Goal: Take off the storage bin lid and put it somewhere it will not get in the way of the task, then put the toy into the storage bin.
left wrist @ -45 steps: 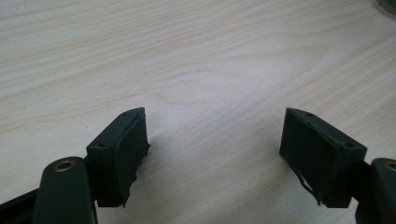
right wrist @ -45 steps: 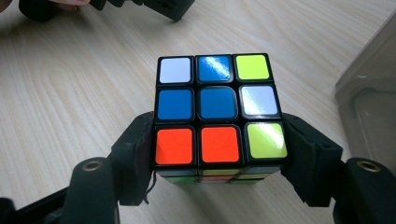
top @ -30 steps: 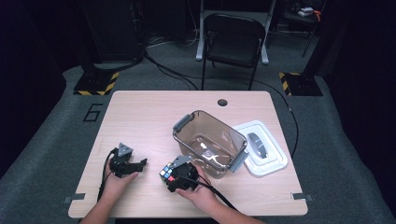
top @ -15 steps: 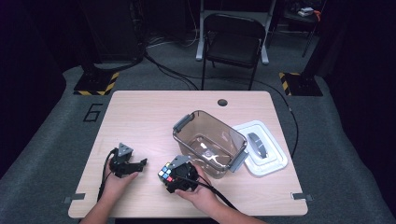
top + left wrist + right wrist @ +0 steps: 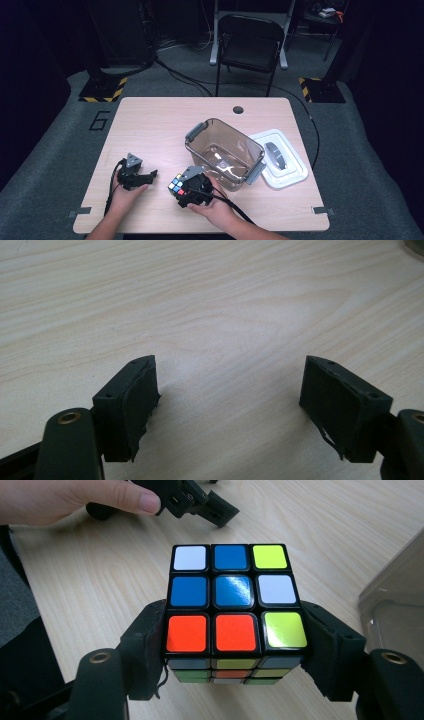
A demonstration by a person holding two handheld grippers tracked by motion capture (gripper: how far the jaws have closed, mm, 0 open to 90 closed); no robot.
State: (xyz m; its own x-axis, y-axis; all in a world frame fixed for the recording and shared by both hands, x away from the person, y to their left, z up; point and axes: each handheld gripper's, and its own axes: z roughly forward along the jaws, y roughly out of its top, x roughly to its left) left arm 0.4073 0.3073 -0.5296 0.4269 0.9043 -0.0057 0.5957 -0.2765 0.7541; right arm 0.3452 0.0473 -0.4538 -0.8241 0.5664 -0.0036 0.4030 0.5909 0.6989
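From the high view, the right hand-held gripper (image 5: 181, 188) sits near the front edge of the tabletop (image 5: 150, 125) and pinches a puzzle cube (image 5: 175, 185) with many colours. Just beside it, on the far right side, stands a clear plastic bin (image 5: 225, 153) with nothing big inside. Its white lid (image 5: 280, 160) lies flat next to it. The left hand-held gripper (image 5: 142, 176) rests near the cube, to its left, and holds nothing.

In the left gripper view, the two black jaws are spread wide, with bare wood between them.

In the right gripper view, the cube (image 5: 235, 605) is squeezed between the two black pads (image 5: 145, 655), one on each side. Its top shows white, blue, yellow and orange squares. The corner of the bin (image 5: 395, 600) peeks in at the right.

So the grabbing part looks done. I think the cube is meant to go into the bin, and that part is left. Maybe the lid goes on after that.
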